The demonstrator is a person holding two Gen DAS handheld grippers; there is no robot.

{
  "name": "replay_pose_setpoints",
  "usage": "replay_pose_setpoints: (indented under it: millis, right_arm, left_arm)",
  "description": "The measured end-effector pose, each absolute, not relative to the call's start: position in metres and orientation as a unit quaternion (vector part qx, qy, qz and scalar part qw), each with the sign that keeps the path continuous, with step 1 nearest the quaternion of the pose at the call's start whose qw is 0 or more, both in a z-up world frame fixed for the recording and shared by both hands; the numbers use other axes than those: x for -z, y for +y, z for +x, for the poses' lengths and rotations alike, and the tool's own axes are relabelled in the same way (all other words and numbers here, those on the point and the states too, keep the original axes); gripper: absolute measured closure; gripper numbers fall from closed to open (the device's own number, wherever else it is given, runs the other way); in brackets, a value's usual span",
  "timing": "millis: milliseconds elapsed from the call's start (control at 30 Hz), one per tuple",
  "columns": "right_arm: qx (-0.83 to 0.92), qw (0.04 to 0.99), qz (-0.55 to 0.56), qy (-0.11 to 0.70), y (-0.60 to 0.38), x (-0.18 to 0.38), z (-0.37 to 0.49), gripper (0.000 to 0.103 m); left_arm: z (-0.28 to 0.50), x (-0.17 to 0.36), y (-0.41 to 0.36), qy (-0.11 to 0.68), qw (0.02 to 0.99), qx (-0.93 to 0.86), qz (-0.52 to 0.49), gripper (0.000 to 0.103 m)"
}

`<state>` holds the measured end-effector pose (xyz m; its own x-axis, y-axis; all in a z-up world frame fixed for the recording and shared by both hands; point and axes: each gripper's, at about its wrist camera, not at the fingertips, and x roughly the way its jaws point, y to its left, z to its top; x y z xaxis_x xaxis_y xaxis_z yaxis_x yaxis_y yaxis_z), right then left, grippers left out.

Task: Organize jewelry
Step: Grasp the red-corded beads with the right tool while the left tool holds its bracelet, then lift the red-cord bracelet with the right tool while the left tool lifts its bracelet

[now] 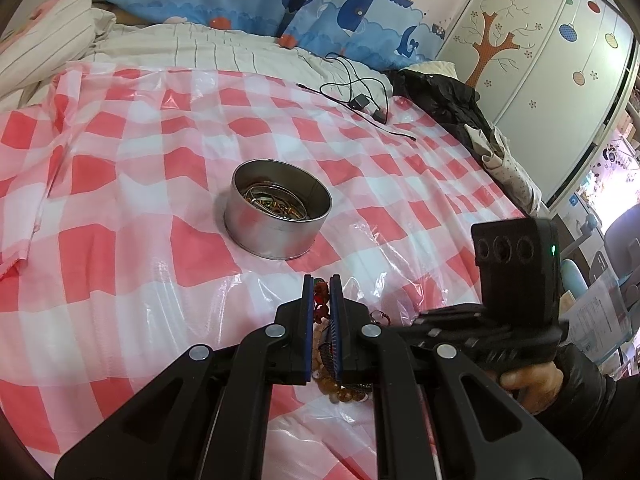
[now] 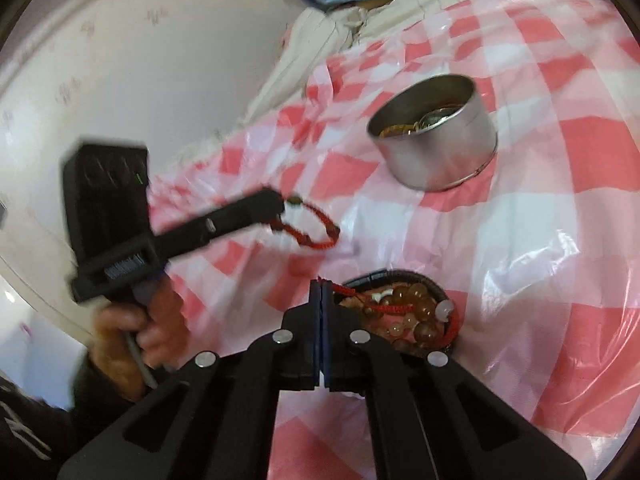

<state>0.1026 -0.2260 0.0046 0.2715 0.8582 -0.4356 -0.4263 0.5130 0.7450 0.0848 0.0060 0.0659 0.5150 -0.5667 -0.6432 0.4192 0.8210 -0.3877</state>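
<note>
A round metal tin [image 1: 278,208] holding some jewelry stands on the red-and-white checked sheet; it also shows in the right wrist view [image 2: 436,136]. My left gripper [image 1: 322,292] is shut on a red braided bracelet [image 1: 320,300], which hangs from it as a loop in the right wrist view [image 2: 310,232], above the sheet. A pile of amber bead bracelets and red cords [image 2: 404,312] lies in front of my right gripper [image 2: 322,286]. The right gripper is shut on a thin red cord [image 2: 344,289] that leads into the pile.
The checked plastic sheet [image 1: 120,220] covers a bed. A black charger and cable [image 1: 360,100] and dark clothing [image 1: 448,96] lie at the far right. Pillows and a blue whale curtain are at the back, a wardrobe to the right.
</note>
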Motion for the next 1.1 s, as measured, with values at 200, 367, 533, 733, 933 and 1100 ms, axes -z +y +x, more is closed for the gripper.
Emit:
replay_pose_setpoints:
  millis: [200, 367, 533, 733, 933, 1100]
  right_arm:
    - [-0.458, 0.737, 0.322, 0.380, -0.250, -0.020, 0.104, 0.102]
    - [-0.484, 0.725, 0.361, 0.333, -0.267, -0.035, 0.101, 0.102]
    - [-0.496, 0.727, 0.363, 0.307, -0.272, -0.047, 0.099, 0.102]
    - [-0.494, 0.730, 0.355, 0.311, -0.272, -0.050, 0.098, 0.102]
    - [-0.488, 0.733, 0.350, 0.320, -0.269, -0.043, 0.100, 0.102]
    - [-0.484, 0.734, 0.351, 0.323, -0.268, -0.041, 0.102, 0.102]
  left_arm:
    - [0.085, -0.066, 0.006, 0.402, 0.866, 0.284, -0.092, 0.096]
    - [0.085, -0.065, 0.006, 0.402, 0.865, 0.285, -0.090, 0.096]
    - [0.085, -0.065, 0.005, 0.401, 0.866, 0.286, -0.091, 0.096]
    - [0.085, -0.065, 0.005, 0.402, 0.866, 0.285, -0.089, 0.096]
    - [0.085, -0.067, 0.001, 0.401, 0.871, 0.276, -0.068, 0.096]
    - [0.082, -0.069, -0.004, 0.398, 0.877, 0.266, -0.044, 0.096]
